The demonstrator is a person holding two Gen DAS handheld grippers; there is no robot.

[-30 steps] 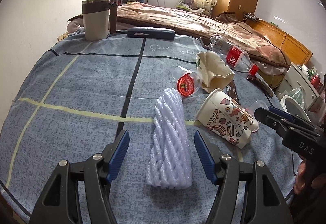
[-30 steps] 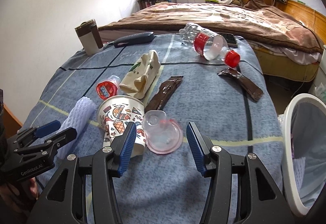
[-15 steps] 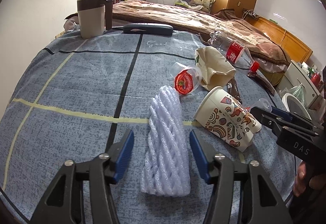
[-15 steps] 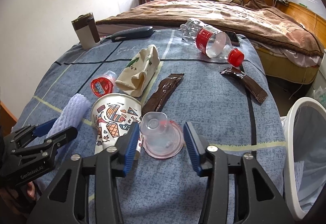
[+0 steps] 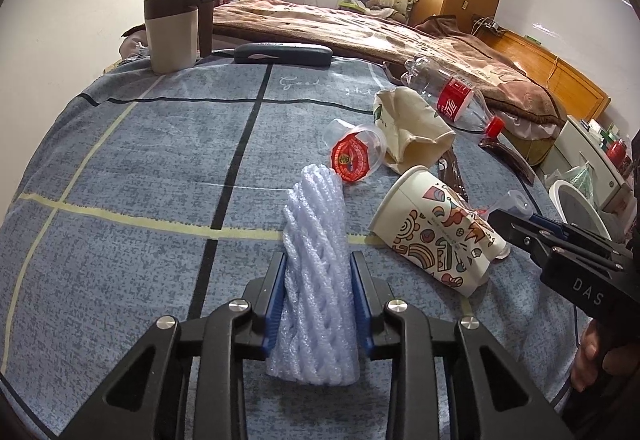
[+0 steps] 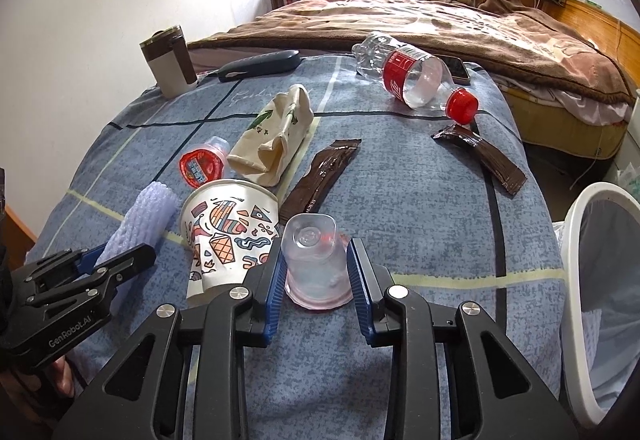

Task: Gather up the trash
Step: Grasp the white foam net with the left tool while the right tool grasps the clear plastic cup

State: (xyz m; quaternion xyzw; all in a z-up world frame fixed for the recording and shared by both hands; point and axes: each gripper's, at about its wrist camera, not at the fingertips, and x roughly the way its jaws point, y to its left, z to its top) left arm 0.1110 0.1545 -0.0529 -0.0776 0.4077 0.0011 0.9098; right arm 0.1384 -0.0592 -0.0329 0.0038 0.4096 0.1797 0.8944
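Note:
My left gripper (image 5: 318,264) is shut on a white foam net sleeve (image 5: 316,240) lying on the blue cloth; the sleeve also shows in the right wrist view (image 6: 148,215). My right gripper (image 6: 316,252) is shut on a small clear plastic cup (image 6: 314,256) standing upside down. A patterned paper cup (image 6: 228,228) lies on its side between them, also in the left wrist view (image 5: 436,228). A white bin (image 6: 600,300) stands off the right edge.
A red-lidded jelly cup (image 6: 202,163), a crumpled beige paper bag (image 6: 276,139), two brown wrappers (image 6: 320,175) (image 6: 480,155) and a red-label plastic bottle (image 6: 412,75) lie on the cloth. A mug (image 5: 172,31) and dark case (image 5: 280,53) stand at the far edge.
Both grippers moved forward and closed: the left onto the foam sleeve, the right onto the clear cup.

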